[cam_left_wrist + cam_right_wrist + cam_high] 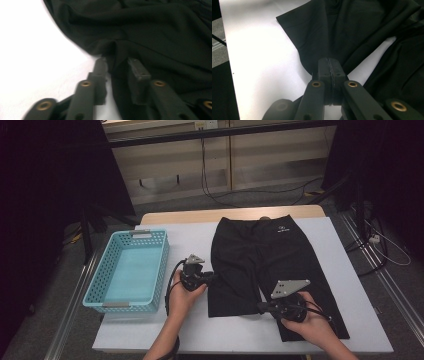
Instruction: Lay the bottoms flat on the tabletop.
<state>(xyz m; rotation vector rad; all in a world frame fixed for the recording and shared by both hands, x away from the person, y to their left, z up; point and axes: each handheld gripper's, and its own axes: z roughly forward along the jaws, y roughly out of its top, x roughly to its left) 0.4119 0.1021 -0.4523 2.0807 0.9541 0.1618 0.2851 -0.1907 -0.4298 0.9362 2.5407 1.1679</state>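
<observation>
A pair of black shorts [265,265] lies spread on the white tabletop [350,320], waistband toward the far edge, leg hems toward the near edge. In the high view the tips of both claws are hidden under their own bodies and the person's hands. The left claw [117,65] sits at the outer side seam of the shorts' left leg; in the left gripper view its jaws stand apart with a raised fold of black cloth between them, and the pads do not press it. The right claw [329,65] is closed tight on a pinch of cloth at the inner hem between the two legs, its jaws meeting. The dark cloth's creases are hard to make out, and the right leg's hem is partly covered by the right hand [312,322].

A turquoise basket [100,277] stands near the left edge, just beside the left hand [182,295]. Bare tabletop runs along the near edge and the right edge.
</observation>
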